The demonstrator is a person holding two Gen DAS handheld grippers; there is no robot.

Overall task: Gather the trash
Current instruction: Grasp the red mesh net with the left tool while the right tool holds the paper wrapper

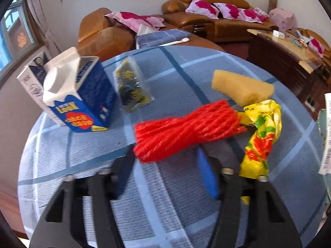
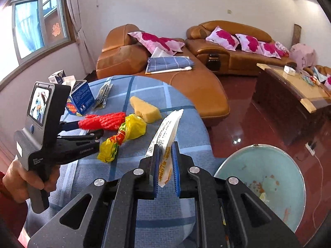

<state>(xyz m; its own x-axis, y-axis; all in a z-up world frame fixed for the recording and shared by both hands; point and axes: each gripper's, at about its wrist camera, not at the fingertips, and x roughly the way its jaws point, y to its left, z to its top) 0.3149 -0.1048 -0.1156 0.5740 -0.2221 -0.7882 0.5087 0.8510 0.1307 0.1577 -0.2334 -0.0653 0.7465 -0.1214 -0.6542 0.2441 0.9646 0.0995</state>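
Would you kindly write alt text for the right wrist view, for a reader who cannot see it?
The right gripper pinches a white printed wrapper above a round table covered in blue plaid cloth. To its left, the left gripper reaches a red rope bundle beside a yellow wrapper and a sponge; a pale blue basin sits lower right.

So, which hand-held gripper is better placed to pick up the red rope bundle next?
Left. The left hand-held gripper already straddles the red rope bundle; the right hand-held gripper is shut on a white wrapper.
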